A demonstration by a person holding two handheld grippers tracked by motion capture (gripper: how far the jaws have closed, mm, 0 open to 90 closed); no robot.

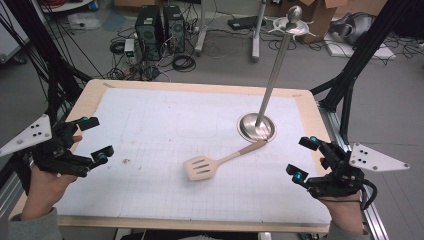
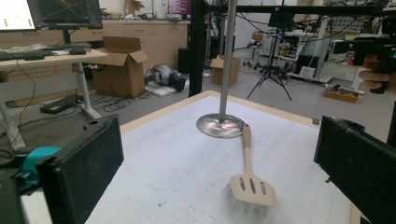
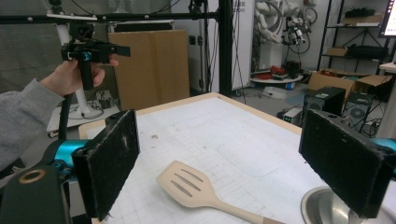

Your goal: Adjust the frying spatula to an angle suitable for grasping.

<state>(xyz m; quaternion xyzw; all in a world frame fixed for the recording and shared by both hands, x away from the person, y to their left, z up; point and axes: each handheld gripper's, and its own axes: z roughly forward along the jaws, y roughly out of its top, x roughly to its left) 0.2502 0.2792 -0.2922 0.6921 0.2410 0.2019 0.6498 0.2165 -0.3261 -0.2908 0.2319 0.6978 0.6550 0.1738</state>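
Spatula, a single slotted beige one, lies flat on the tabletop, its handle tip touching or just beside the round base of the one metal stand, blade pointing away from that base toward the person's side. Nothing has been picked up yet, so the work looks barely begun: approach, grasp and whatever follows all seem left to do. Two grippers hover well apart from the spatula, the left gripper and the right gripper on opposite sides of it, each with jaws spread wide and empty.
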